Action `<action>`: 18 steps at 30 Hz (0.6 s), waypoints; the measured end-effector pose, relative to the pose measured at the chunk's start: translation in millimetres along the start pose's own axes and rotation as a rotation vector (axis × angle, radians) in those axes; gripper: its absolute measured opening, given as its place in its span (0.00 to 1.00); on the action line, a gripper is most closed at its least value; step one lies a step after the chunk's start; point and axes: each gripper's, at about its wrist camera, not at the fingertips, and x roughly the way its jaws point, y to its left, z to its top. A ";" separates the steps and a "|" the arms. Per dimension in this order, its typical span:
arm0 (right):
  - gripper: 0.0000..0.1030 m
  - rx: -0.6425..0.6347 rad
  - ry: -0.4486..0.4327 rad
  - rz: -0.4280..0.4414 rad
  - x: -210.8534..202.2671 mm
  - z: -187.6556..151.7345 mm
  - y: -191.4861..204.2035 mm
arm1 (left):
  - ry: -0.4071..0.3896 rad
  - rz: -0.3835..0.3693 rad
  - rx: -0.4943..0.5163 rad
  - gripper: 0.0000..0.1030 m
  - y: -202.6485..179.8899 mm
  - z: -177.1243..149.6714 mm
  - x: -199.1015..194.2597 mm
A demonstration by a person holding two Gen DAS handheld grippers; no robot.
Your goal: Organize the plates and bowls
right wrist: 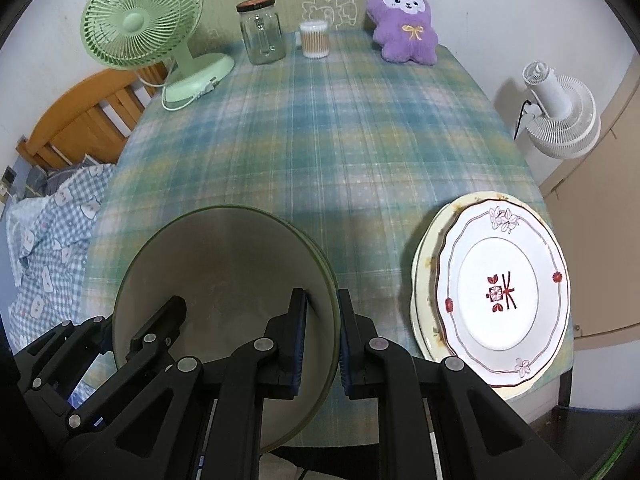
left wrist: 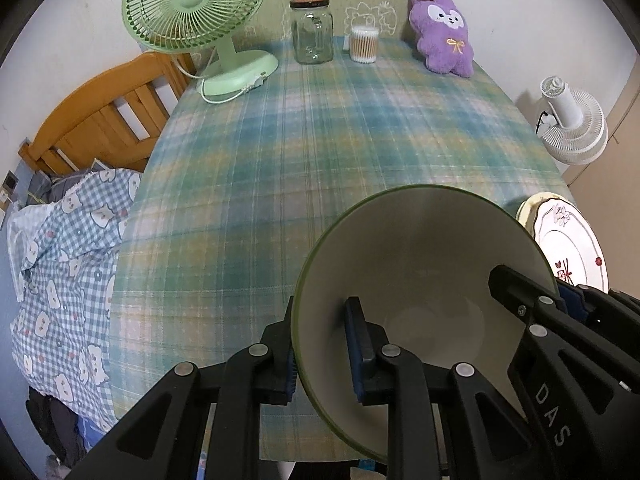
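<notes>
**Two grippers, one bowl held by its rim**

Two sets of jaws pinch the same green-rimmed bowl (left wrist: pixel 424 264), and from my left wrist camera I see the left gripper (left wrist: pixel 322 354) clamped on the bowl's left rim, one finger outside the wall and one inside. The right gripper (left wrist: pixel 560 300) comes in from the right edge of this view and bites the opposite rim. Beyond it, to the right, the edge of the flowered plate (left wrist: pixel 568 248) shows on the plaid tablecloth (left wrist: pixel 312 152). Far ahead stand a green fan (left wrist: pixel 192 12), a glass jar (left wrist: pixel 312 32), a tub of cotton swabs (left wrist: pixel 364 44) and a purple plush toy (left wrist: pixel 444 36).

From my right wrist camera, the right gripper (right wrist: pixel 322 344) is closed on the bowl's (right wrist: pixel 224 264) right rim, the wall squeezed between its blue pads (right wrist: pixel 300 340). The left gripper (right wrist: pixel 140 340) reaches in at the lower left and grips the far rim. A second green edge peeks just behind the bowl's rim (I cannot tell whether that is another bowl nested beneath). Just to the right of my fingers, apart from the bowl, the flowered plate (right wrist: pixel 504 284) lies on top of a cream plate (right wrist: pixel 424 280) near the table's front corner.
</notes>
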 end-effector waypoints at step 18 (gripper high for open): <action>0.19 -0.015 0.026 -0.029 22.1 6.6 1.6 | 0.011 0.001 0.001 0.19 0.6 2.1 21.2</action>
